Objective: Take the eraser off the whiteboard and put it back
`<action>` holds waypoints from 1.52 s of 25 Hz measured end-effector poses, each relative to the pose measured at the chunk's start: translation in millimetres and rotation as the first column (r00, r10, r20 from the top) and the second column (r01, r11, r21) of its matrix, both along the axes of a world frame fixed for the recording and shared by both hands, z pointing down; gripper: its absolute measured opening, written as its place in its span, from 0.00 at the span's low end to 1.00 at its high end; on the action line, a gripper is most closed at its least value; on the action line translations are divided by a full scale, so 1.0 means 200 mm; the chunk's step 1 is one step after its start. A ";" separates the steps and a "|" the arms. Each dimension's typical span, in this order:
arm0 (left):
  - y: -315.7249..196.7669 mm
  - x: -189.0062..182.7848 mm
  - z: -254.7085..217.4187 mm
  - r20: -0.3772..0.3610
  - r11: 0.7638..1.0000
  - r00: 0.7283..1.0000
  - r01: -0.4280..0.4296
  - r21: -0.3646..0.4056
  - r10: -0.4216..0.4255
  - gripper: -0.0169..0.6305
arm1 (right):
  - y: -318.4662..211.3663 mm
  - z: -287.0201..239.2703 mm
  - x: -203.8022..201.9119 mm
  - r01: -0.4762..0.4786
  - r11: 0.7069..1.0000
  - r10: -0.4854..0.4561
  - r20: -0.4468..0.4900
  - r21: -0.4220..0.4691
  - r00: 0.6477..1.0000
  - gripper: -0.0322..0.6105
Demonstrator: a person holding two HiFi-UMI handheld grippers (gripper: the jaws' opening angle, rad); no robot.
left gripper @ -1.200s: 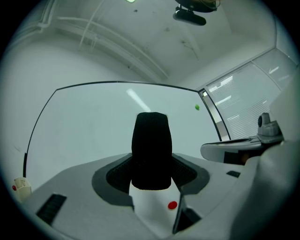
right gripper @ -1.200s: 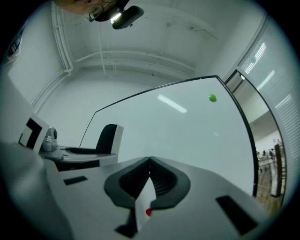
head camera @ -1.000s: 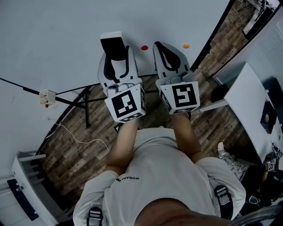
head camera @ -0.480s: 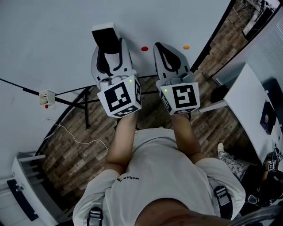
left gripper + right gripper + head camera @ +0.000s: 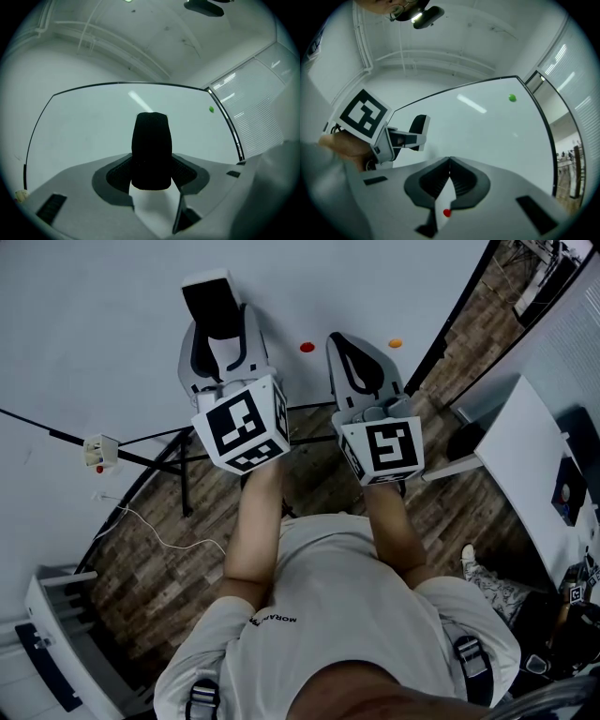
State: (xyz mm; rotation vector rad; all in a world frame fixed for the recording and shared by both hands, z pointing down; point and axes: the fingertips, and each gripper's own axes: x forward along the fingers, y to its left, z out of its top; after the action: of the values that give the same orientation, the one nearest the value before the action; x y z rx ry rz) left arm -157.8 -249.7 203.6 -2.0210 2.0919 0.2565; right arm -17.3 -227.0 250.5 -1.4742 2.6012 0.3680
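Observation:
The eraser, black felt with a white back, sits between the jaws of my left gripper, which is shut on it, up in front of the whiteboard. In the left gripper view the eraser stands upright between the jaws and hides part of the board. I cannot tell whether it touches the board. My right gripper is beside it to the right, shut with nothing in it; its tips meet in the right gripper view. That view also shows the eraser at left.
A red magnet and an orange magnet stick to the board between and right of the grippers. A green magnet is higher up. The board's stand legs cross the wood floor. A white table stands at right.
My left gripper has carried the eraser up and to the left along the board. The right gripper has stayed where it was.

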 end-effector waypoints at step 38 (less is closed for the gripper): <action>-0.32 0.01 -0.12 -0.063 0.996 0.998 -0.029 -0.089 0.023 0.39 | -0.03 -0.02 0.01 -0.006 1.000 0.006 0.004 0.008 1.000 0.07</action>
State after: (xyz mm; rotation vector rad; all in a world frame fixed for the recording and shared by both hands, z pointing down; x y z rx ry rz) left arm -155.9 -313.5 180.6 -2.1184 2.1514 0.2360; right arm -15.6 -233.3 247.3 -1.4787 2.5897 0.3749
